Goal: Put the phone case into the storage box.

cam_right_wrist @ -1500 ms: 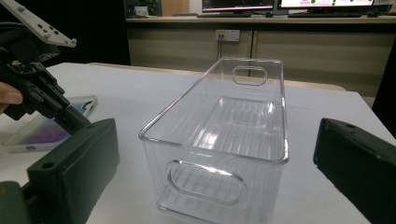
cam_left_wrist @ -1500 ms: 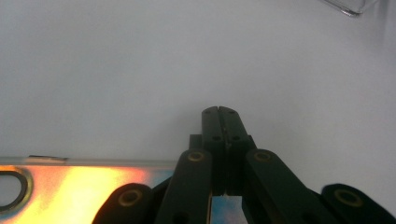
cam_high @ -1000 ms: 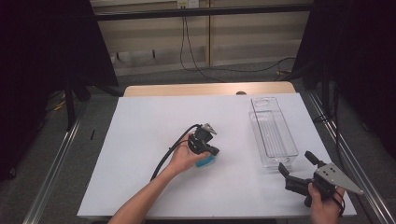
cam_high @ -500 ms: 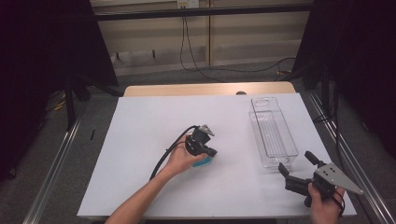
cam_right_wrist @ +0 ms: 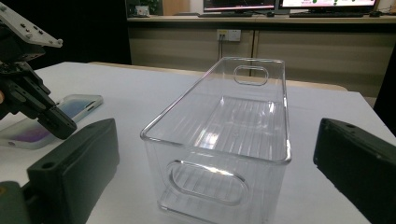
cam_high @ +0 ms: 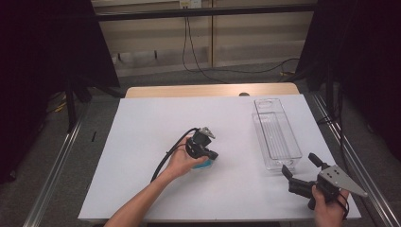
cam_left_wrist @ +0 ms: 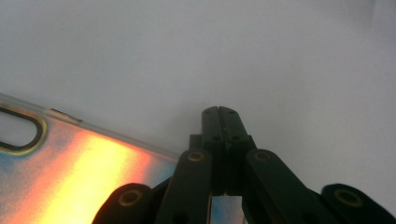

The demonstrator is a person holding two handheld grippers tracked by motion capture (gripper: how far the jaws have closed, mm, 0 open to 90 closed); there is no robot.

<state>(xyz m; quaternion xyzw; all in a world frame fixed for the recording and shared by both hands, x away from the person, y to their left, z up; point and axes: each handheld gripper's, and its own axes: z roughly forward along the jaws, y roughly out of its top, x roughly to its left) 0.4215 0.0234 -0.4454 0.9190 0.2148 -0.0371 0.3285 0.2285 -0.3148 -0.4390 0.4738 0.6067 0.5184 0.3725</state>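
Note:
An iridescent phone case (cam_high: 205, 166) lies flat on the white table (cam_high: 142, 142), near the middle. My left gripper (cam_high: 211, 154) is shut and points down at it, its tips resting at the case's edge (cam_left_wrist: 70, 172). In the left gripper view the jaws (cam_left_wrist: 222, 114) meet with nothing between them. From the right gripper view, the left gripper (cam_right_wrist: 58, 126) touches the top of the case (cam_right_wrist: 70, 109). A clear plastic bin (cam_high: 276, 135) stands empty at the right. My right gripper (cam_high: 299, 163) is open just short of the bin's near end (cam_right_wrist: 210, 186).
The left gripper's black cable (cam_high: 170, 153) loops over the table beside the forearm. The table's right edge (cam_high: 331, 142) runs close to the bin. Dark curtains and metal rails flank the table.
The left hand has shifted very slightly over the case. The right gripper has stayed still.

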